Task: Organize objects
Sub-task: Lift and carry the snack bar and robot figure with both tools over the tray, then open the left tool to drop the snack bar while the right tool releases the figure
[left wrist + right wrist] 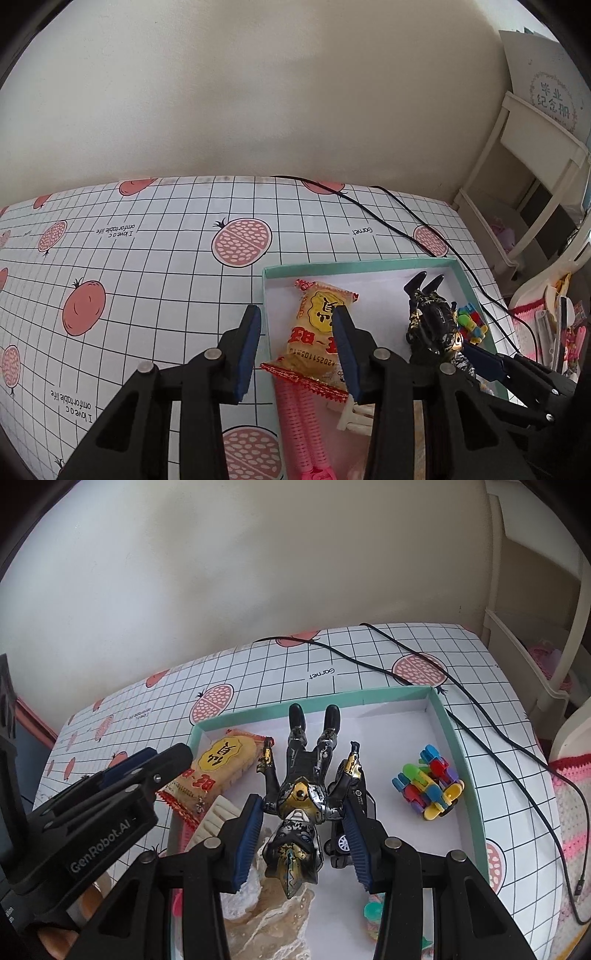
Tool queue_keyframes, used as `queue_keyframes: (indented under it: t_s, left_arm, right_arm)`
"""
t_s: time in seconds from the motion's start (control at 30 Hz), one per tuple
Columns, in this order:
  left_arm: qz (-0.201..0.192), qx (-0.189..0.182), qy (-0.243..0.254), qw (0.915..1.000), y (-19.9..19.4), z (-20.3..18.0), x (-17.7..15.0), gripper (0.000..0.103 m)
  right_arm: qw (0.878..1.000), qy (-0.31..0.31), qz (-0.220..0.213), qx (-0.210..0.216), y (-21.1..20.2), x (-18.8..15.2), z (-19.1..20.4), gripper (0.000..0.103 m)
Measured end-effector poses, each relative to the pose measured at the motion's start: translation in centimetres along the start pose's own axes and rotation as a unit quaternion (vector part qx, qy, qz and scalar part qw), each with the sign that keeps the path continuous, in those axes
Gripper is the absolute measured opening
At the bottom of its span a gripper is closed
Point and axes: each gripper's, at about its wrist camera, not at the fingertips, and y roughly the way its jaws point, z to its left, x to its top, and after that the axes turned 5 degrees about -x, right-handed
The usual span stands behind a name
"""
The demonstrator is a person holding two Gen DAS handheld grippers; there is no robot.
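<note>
Right tool (303, 834) stands with its blue pads spread wide on either side of a black-and-gold action figure (301, 805); whether the pads touch the figure cannot be told; the figure lies on its back, feet toward the far wall, inside a shallow teal-rimmed box (456, 734). Left tool (299, 350) is likewise wide open and holds nothing; its right finger hangs above a yellow snack packet (317, 332) in the box's left part, its left finger over the box's left rim. Within the box also: a cluster of coloured plastic blocks (428, 786) toward the right wall; a small black toy car (341, 843) just beside the figure; a pink ribbed item (301, 424) and a white comb-like piece (354, 413) near the packet. The box rests on a surface (147, 277) covered with a grid-and-pomegranate cloth; a black cable (491, 731) runs past the far right corner.
</note>
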Motion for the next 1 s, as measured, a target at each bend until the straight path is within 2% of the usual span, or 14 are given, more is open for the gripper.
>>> queue_keyframes:
  t_s: [0.23,0.4,0.9,1.0]
  left_arm:
    - [-0.005,0.034,0.000,0.9994,-0.9,0.5,0.2,0.041]
    - [0.015,0.051,-0.022,0.9983,-0.3,1.5,-0.2,0.041]
    - [0.035,0.064,-0.050,0.9961,0.0,3.1,-0.5,0.047]
    - [0.029,0.064,-0.051,0.9962,-0.5,3.1,-0.3,0.056]
  right_arm:
    - [1.000,0.006,-0.003,-0.003,0.5,-0.1,-0.3,0.047]
    - [1.000,0.000,-0.007,-0.007,0.5,-0.1,-0.1,0.047]
    - [1.000,0.003,-0.016,-0.003,-0.2,0.2,0.0,0.048]
    - [1.000,0.004,-0.025,-0.006,-0.9,0.5,0.0,0.048]
